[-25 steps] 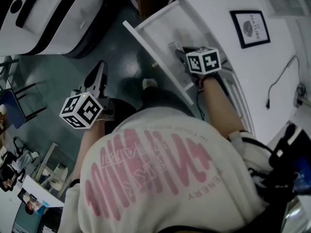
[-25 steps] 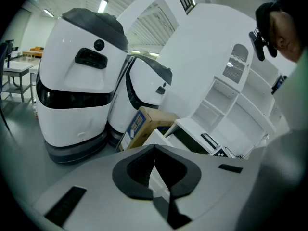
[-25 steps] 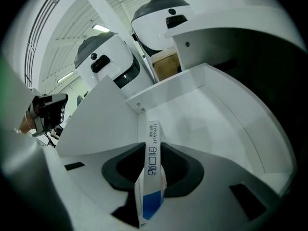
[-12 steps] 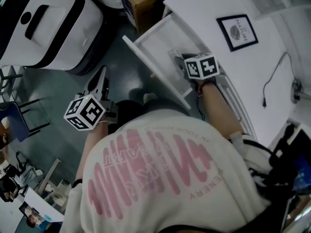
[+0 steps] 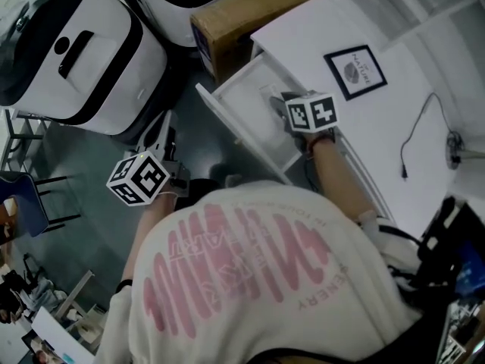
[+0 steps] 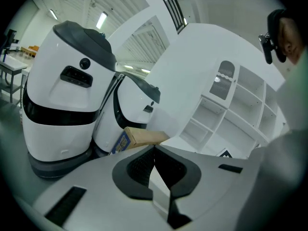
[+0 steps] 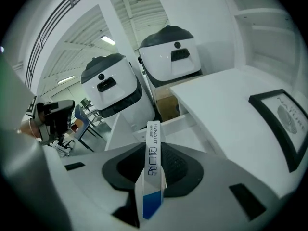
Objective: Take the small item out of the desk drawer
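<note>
The small item is a slim white box with a blue end. My right gripper is shut on it, and the box stands up between the pads. In the head view the right gripper hangs over the open white desk drawer, and its marker cube hides the box. The drawer's front panel shows just beyond the held box. Off to the left, away from the desk, my left gripper is held over the floor. Its jaws are shut with nothing between them.
The white desk top carries a framed picture and a black cable. A cardboard box stands on the floor beside the drawer. Two large white-and-black machines stand beyond it. A chair is at far left.
The head view has swung, so more of the desk, cardboard box and machines shows. The right gripper stays over the drawer with the box. The left gripper has drifted slightly up and right.
</note>
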A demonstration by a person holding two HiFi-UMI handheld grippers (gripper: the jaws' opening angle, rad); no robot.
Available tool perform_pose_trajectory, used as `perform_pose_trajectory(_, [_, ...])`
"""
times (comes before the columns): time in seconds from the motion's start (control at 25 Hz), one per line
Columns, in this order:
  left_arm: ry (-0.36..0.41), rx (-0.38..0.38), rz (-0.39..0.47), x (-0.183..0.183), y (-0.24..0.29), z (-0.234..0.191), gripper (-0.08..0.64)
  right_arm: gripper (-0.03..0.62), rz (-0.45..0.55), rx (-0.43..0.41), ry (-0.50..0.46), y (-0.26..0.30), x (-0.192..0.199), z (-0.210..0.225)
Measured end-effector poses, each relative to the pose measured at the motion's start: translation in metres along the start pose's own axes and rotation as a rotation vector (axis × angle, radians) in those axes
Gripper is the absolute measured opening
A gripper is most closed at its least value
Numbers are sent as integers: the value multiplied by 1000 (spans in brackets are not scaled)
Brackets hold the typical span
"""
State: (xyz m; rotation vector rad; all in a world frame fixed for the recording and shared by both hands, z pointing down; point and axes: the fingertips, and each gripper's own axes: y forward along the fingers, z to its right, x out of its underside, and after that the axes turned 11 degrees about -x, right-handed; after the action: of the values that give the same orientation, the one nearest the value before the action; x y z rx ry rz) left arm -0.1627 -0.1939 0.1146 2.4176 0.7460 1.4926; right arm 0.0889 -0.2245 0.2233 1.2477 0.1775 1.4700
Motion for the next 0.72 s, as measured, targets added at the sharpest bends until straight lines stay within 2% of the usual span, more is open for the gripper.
perform_pose_trajectory(0.24, [12, 32, 50, -21, -2, 17, 29, 104, 110, -16, -44, -27, -41, -20])
perform_pose_trajectory(0.72, [41, 108, 113, -44, -22, 55, 29, 106, 406, -89, -140, -100, -120, -84])
